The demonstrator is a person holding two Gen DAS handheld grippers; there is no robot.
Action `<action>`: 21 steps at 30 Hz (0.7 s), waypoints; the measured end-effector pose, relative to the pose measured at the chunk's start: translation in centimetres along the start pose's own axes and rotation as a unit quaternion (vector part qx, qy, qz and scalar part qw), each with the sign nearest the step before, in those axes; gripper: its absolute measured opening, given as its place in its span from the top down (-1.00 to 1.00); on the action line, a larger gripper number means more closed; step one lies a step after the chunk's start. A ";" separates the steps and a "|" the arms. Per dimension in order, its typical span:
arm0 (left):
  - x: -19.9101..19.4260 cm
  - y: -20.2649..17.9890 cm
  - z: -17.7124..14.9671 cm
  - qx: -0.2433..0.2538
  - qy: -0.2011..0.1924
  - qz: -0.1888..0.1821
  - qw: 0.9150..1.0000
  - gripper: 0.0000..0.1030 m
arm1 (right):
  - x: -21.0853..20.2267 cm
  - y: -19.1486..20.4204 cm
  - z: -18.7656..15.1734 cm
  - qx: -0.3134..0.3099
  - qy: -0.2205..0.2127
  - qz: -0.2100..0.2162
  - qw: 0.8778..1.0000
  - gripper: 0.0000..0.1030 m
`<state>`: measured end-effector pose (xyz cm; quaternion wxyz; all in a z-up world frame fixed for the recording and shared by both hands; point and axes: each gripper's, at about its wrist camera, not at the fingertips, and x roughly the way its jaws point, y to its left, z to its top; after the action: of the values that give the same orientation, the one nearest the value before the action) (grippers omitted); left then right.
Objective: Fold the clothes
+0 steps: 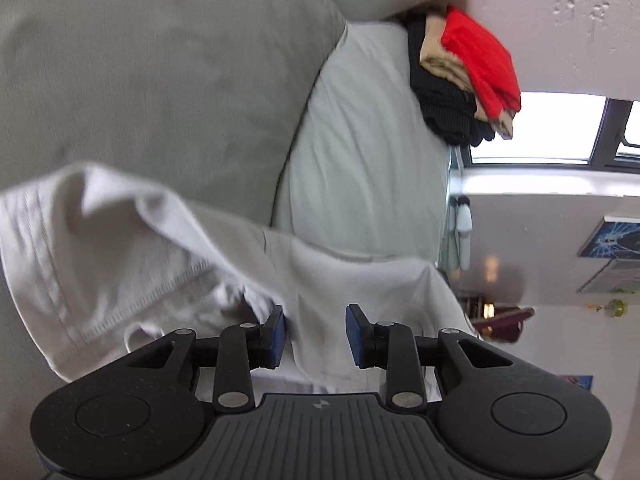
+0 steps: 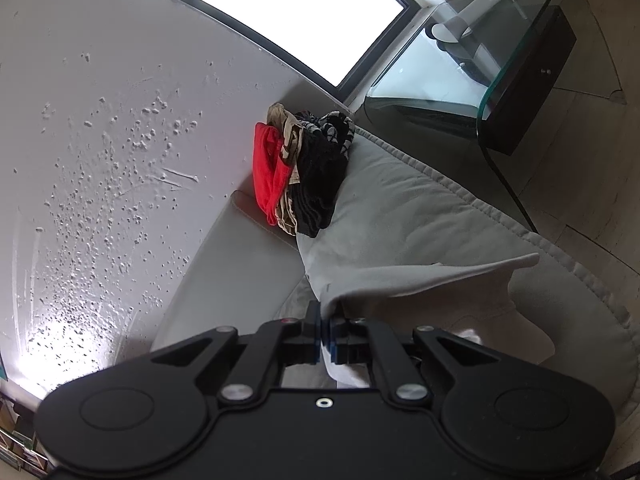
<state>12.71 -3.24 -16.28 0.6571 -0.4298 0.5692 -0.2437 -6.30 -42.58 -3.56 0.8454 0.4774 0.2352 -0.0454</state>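
A white garment (image 1: pixel 120 248) lies crumpled across the grey sofa, its hemmed edge on the left in the left wrist view. My left gripper (image 1: pixel 316 314) stands open just over it. The cloth passes between and under the blue pads (image 1: pixel 277 330) without being pressed. In the right wrist view my right gripper (image 2: pixel 321 312) is shut on an edge of the same white garment (image 2: pixel 420 280). From there the cloth stretches away to the right over the seat.
A stack of folded clothes (image 1: pixel 468 76), red, tan and black, rests on the sofa arm against the wall, also seen as the stack (image 2: pixel 304 172). Grey sofa cushions (image 1: pixel 368 152) lie beyond the garment. A glass side table (image 2: pixel 520 60) stands past the sofa, under a window (image 2: pixel 304 12).
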 end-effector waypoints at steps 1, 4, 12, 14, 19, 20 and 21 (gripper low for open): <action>0.2 0.0 0.0 -0.002 0.003 0.011 1.000 0.50 | 0.0 0.0 0.0 0.000 0.000 0.000 1.000 0.89; 0.7 0.9 0.4 -0.024 0.003 0.026 0.999 0.65 | 0.1 -0.1 -0.1 0.001 0.001 -0.001 1.000 0.89; -0.1 0.6 0.9 -0.010 -0.016 0.045 0.999 1.00 | 0.4 -0.6 -0.1 0.001 0.003 -0.026 1.000 0.89; -1.5 -0.6 0.7 0.021 -0.037 0.056 0.998 1.00 | 0.6 -0.6 -0.1 -0.010 0.011 -0.048 0.999 0.91; -8.8 -5.9 0.6 0.111 -0.123 0.041 0.985 1.00 | 0.7 0.3 0.2 0.003 0.034 -0.016 0.999 0.95; -10.8 -7.1 0.6 0.121 -0.144 0.028 0.982 1.00 | 0.6 0.9 0.3 0.006 0.032 0.000 0.999 0.95; -12.9 -8.3 0.7 0.130 -0.164 0.014 0.978 1.00 | 0.5 1.7 0.5 0.008 0.028 0.014 0.999 0.95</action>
<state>11.79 3.13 -2.35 0.7955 -0.3666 0.4228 -0.2325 -5.19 -42.06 -2.23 0.8354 0.4882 0.2515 -0.0216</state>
